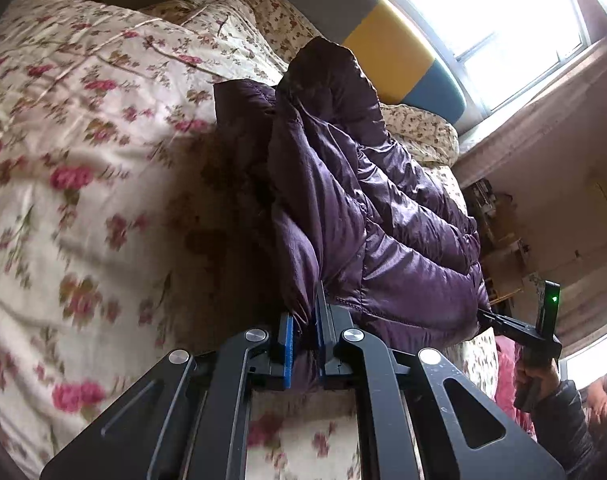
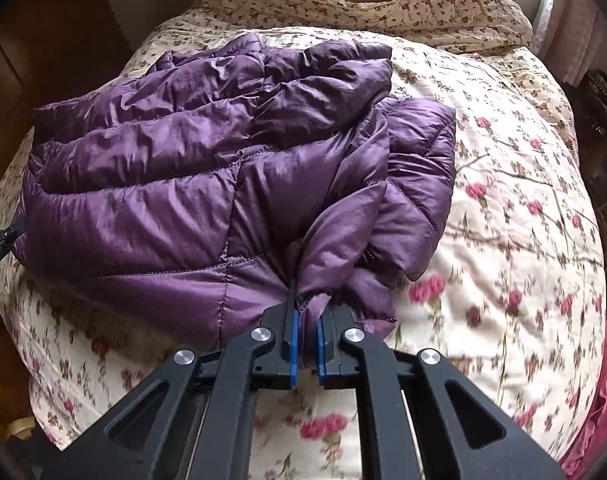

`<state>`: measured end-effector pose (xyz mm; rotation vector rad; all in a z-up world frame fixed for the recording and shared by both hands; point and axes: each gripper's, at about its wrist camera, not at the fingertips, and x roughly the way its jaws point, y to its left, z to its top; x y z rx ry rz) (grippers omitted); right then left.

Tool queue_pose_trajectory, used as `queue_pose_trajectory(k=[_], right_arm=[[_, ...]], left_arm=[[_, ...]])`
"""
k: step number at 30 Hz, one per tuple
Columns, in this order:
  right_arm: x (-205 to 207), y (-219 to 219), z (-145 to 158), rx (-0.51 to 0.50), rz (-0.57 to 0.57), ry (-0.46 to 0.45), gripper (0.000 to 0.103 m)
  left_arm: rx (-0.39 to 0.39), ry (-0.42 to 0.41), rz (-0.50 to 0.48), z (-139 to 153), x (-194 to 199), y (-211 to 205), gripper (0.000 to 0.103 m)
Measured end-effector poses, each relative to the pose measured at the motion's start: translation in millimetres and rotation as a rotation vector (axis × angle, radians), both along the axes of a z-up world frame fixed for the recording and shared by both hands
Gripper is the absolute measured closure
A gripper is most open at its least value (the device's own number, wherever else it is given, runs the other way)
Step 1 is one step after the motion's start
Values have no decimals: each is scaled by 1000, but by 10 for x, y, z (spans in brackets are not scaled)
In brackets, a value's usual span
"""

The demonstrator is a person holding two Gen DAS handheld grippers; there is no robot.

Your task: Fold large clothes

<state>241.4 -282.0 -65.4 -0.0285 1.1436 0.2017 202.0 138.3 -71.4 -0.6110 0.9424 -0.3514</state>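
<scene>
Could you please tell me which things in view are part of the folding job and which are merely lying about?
In the job:
purple puffer jacket
left tool, shut on the jacket's hem
right tool, shut on the jacket's hem

Lying about:
floral quilt
pillow
padded headboard

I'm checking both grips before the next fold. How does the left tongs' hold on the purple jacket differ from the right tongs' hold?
The left tongs pinch a thick bunch of the purple jacket at one end of its near hem; the right tongs pinch a thinner gathered fold at the other end. The jacket stands up in a heap ahead of the left tongs, but spreads wide over the flowered quilt ahead of the right tongs. Both are shut on the fabric.
</scene>
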Motion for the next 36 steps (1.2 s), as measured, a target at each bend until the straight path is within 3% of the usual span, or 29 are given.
queue_pose_trajectory(k=[9,13,18,19,20,22,24,25,26,32,36], right_arm=[[-720,284,6,-71,41,0,98],[-1098,515,-36,-188,91,-10,98],[-1236,695,-80,-318,118,-44,95],[-1231,722,-84,-340,120,-49,90],[-1226,736,-72,-351,124,-58,77],[-1241,727,-31,-338,119,-77,58],[-1208,702,52,-317,113,-89,44],[-1174,688,104,-310,105,-99,29],[-1124,654,183,-301,93,-125,25],[-526,417,455,-159,-47,-155,25],[-22,197,361,-53,-168,-90,25]], left_arm=[[-1,-2,-4,-22,-547,145,95],[7,3,-14,-20,-800,170,95],[33,7,-9,22,-935,196,94],[48,3,-3,43,-947,197,87],[61,7,11,59,-945,212,64],[59,-9,44,112,-936,281,39],[81,-33,62,199,-902,341,39],[85,-41,71,230,-871,368,39],[86,-47,86,263,-820,395,39],[55,-55,107,375,-399,403,39],[22,-38,102,391,-135,349,39]])
